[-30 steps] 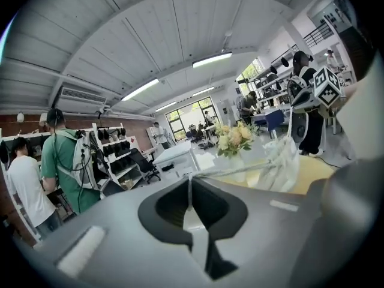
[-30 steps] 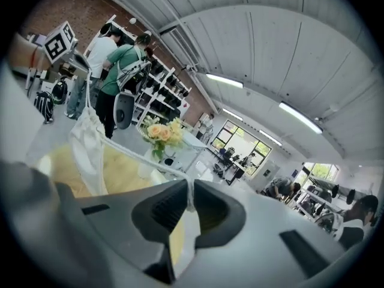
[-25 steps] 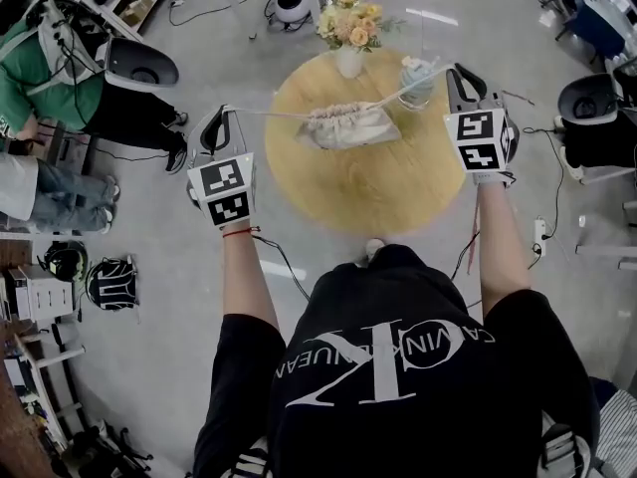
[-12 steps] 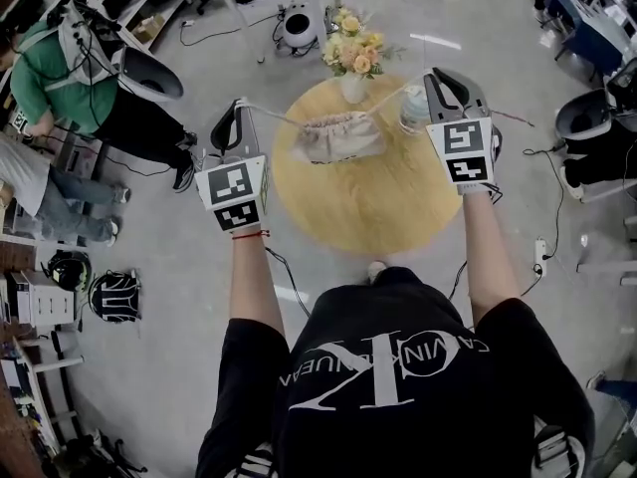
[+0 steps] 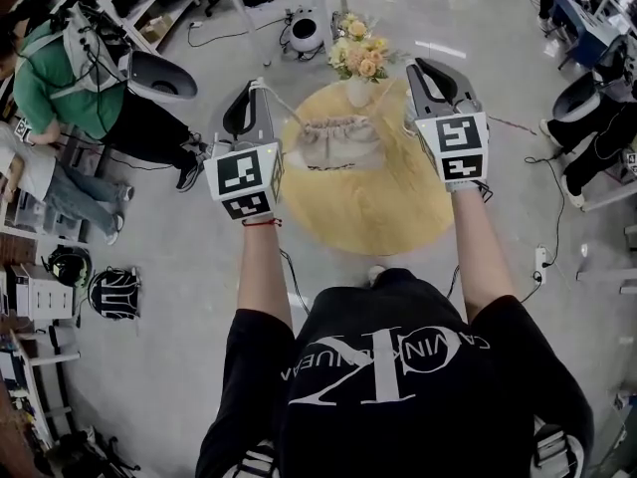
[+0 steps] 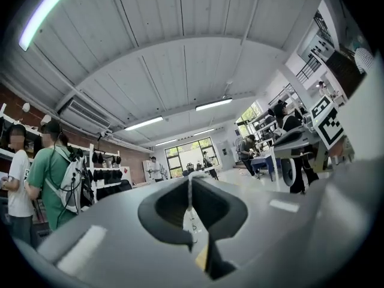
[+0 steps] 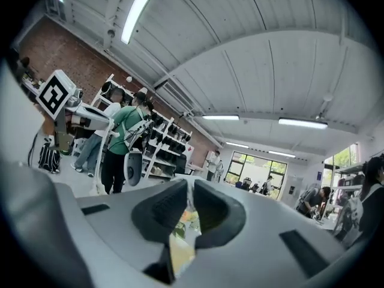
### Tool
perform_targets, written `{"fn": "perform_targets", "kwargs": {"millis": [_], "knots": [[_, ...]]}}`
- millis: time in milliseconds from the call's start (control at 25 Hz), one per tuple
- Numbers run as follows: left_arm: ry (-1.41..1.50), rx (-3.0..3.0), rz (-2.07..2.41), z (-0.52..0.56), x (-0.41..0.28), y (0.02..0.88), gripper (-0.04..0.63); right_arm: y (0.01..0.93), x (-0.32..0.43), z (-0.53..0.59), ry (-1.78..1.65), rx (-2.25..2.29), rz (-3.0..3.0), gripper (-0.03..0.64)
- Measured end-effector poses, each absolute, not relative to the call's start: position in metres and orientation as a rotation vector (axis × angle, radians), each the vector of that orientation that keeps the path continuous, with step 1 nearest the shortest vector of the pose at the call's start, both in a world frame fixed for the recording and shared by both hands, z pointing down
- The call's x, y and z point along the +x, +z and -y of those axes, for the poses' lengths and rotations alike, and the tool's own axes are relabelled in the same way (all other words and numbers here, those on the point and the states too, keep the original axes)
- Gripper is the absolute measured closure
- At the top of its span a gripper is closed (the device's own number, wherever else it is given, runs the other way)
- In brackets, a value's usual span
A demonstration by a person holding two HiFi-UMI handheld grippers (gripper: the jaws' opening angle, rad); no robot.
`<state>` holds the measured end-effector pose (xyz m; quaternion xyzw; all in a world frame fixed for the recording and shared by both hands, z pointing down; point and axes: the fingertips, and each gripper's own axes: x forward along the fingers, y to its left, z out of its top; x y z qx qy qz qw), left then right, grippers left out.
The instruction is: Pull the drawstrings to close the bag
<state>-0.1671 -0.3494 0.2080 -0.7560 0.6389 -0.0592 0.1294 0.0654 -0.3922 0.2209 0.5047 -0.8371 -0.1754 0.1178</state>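
Now, drawstrings [image 6: 190, 188] between fingers [image 6: 161, 219] of left gripper [image 5: 256, 89], right gripper [image 5: 417, 69] — bag [image 5: 341, 143] midway.

Bright strip lights [image 7: 135, 14] overhead, fisheye-warped edges.

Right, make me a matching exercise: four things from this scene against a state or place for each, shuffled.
1. bag
2. vase of flowers
3. left gripper
4. table

A. round, yellow
B. jaws shut on a drawstring
C. at the table's far edge
D. mouth gathered

Pairs: 1-D, 2-C, 3-B, 4-A
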Motion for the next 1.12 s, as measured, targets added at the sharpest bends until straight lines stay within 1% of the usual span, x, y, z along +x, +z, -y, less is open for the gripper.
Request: {"fn": "perform_targets", "kwargs": {"millis": [160, 520, 1120], "knots": [[-0.097, -2.208, -1.867, 0.35, -0.165, 0.203, 0.583, 0.218, 0.061, 0.392, -0.519, 1.466, 2.478, 0.577], [-0.024, -2.208, -1.873, 0.352, -0.163, 0.195, 0.583, 0.204, 0.057, 0.391, -0.522, 1.487, 2.53, 0.577], [0.036, -2.202, -1.863, 0.353, -0.159, 0.186, 0.583, 0.199, 0.059, 0.387, -0.515, 1.494, 2.555, 0.577]]}}
